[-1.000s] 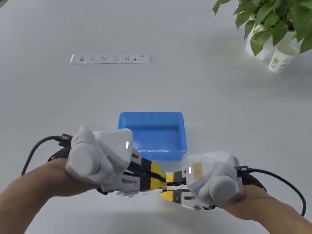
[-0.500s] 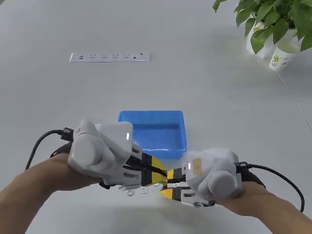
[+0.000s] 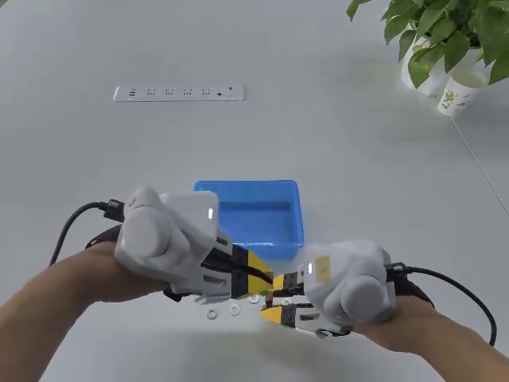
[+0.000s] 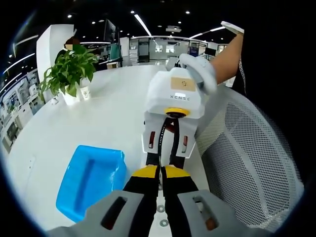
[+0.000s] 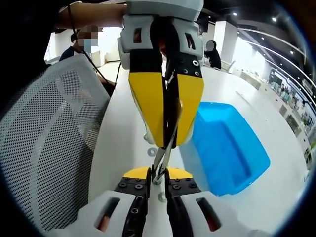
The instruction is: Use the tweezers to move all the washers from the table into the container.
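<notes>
My left gripper (image 3: 266,280) and right gripper (image 3: 276,299) meet tip to tip just in front of the blue container (image 3: 248,215). In the right gripper view, thin metal tweezers (image 5: 162,159) run down from the left gripper's (image 5: 167,140) shut yellow jaws to my right gripper's (image 5: 157,174) own jaws, which are closed around the tweezers' tips. Three small washers (image 3: 234,309) lie on the white table below the left gripper. Washers also show on the table in the right gripper view (image 5: 151,151) and left gripper view (image 4: 160,208). The container (image 5: 227,148) looks empty.
A white power strip (image 3: 180,94) lies far back on the table. A potted plant (image 3: 433,40) and a paper cup (image 3: 460,91) stand at the back right by the table's edge. A mesh chair back (image 4: 252,163) stands behind the right gripper.
My left gripper has lifted and shifted slightly back and right, uncovering the washers beneath it. The right gripper has barely moved.
</notes>
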Demonstrator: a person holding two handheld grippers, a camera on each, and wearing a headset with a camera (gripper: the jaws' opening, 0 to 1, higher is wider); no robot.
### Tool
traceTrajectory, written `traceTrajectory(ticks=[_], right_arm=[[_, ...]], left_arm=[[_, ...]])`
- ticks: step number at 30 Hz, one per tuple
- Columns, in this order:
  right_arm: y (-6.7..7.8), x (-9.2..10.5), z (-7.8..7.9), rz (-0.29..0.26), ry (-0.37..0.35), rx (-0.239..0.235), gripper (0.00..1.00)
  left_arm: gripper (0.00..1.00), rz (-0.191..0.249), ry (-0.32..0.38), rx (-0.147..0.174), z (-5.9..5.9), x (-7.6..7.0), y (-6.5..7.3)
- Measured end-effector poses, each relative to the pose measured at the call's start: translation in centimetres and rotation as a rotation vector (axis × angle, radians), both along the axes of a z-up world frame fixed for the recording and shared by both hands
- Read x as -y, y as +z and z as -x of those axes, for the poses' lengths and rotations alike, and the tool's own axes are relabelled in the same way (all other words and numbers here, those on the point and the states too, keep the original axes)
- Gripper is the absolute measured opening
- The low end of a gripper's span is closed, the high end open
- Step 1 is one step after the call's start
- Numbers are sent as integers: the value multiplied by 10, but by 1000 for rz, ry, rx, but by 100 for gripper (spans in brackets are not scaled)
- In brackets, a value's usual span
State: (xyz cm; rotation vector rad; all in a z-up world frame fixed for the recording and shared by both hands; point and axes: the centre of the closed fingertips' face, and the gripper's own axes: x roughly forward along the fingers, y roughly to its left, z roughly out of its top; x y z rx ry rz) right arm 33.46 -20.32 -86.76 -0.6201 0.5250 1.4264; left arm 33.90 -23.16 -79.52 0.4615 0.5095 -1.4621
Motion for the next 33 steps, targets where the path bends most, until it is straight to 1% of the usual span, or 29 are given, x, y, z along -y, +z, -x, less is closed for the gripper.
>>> traceTrajectory(ticks=[6, 13, 15, 20, 33], right_arm=[[-1, 1, 1, 3, -8, -17, 11], [0, 0, 2, 5, -10, -14, 11], [0, -1, 2, 4, -8, -6, 10], [0, -1, 2, 3, -16, -14, 10], [-1, 0, 2, 8, -8, -1, 9]], left_arm=[[5, -2, -5, 0, 2, 1, 0], [5, -4, -8, -2, 3, 0, 0], [5, -6, -7, -1, 4, -1, 0], [5, -7, -7, -3, 4, -2, 0], [5, -13, -10, -4, 4, -2, -1]])
